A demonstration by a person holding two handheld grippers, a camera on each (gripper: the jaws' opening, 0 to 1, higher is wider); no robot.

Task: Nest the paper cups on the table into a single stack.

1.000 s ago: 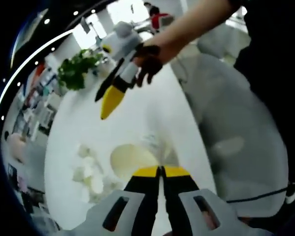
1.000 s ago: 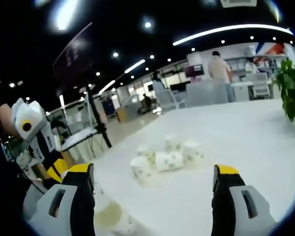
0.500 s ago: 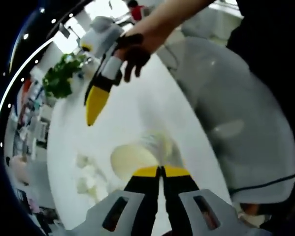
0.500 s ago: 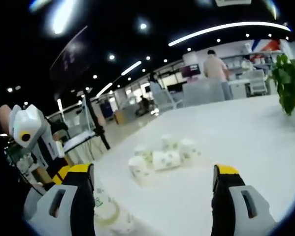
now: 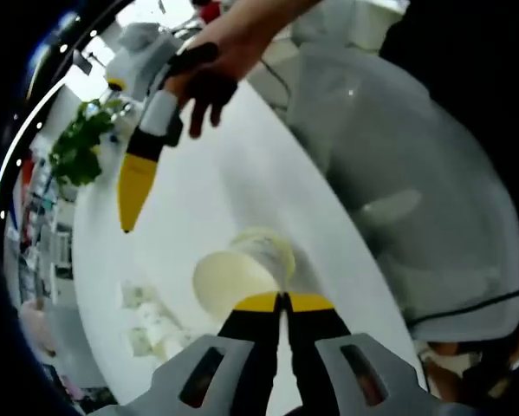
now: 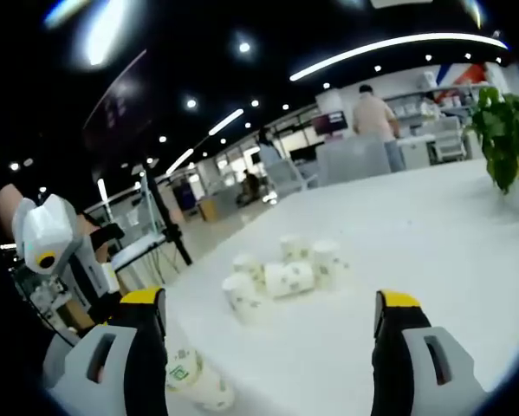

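Now, in the left gripper view, a loose cluster of paper cups [image 5: 146, 316] lies at the left on the white desk [image 5: 233, 199], lower in the frame than half a second ago, since the camera has rolled. Above it the right gripper [image 5: 136, 178] hangs over the desk, its yellow tip pointing down, held by a gloved hand [image 5: 203, 74]; it sits further left and higher than before. In the middle, the left gripper [image 5: 284, 302] has its jaws pressed together on the rim of a paper cup [image 5: 242, 273] that lies tipped with its open mouth toward the camera. At the right a grey chair [image 5: 406, 199] stands beside the desk edge.

In the right gripper view, the left gripper [image 6: 55, 247] shows at the far left, lower than a second ago, and the held cup [image 6: 194, 381] is just inside the right gripper's left jaw, near the desk edge, clearer now than earlier. The right gripper [image 6: 272, 316] has its jaws spread wide with nothing between them. Between them and beyond, the cluster of cups [image 6: 281, 273] rests mid-desk, some upright and some on their sides. At the right edge stands a green plant [image 6: 506, 130].
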